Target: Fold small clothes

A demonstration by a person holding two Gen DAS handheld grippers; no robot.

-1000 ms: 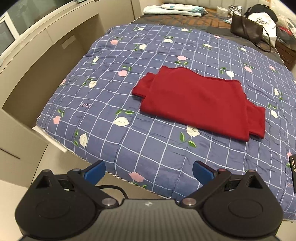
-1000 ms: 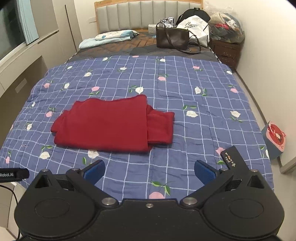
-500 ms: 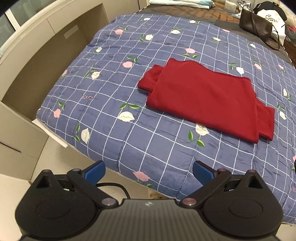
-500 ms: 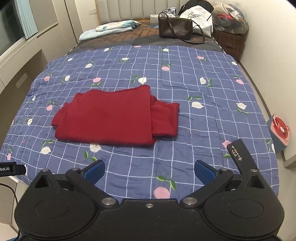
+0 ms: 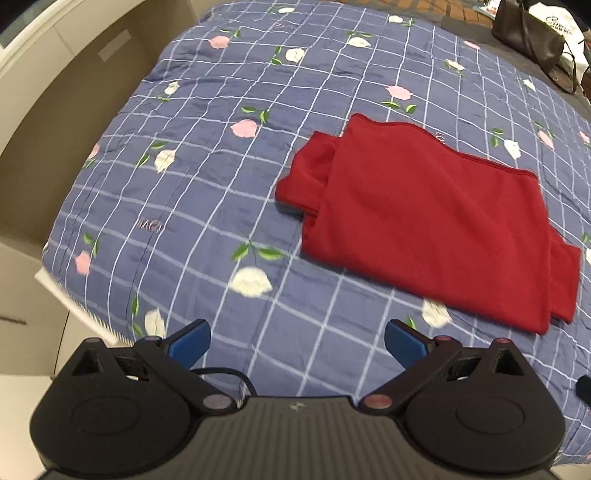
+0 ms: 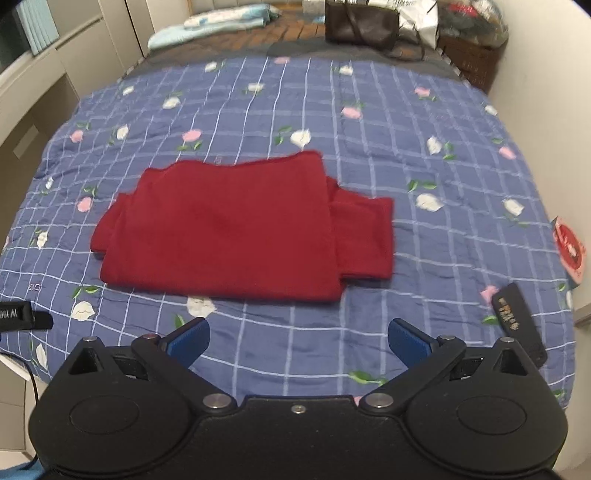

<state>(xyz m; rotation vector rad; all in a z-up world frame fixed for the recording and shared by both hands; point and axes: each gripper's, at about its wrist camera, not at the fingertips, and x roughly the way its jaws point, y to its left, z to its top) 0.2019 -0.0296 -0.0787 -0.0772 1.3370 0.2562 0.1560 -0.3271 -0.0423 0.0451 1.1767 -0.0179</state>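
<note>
A brown bag (image 6: 360, 24) sits at the head of the bed, at 12 o'clock; what is inside it cannot be seen. The red shirt (image 6: 229, 229) lies flat and folded in the middle of the blue flower blanket (image 6: 424, 122), sleeves tucked under. A black remote (image 6: 517, 321) lies at 4 o'clock. The left claw (image 5: 297, 341) and right claw (image 6: 297, 339) are both spread wide, holding nothing.

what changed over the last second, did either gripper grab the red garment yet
No grab. Both the left gripper and the right gripper moved in toward the red garment, jaws open and empty. The garment stayed flat, partly folded, on the quilt.
</note>
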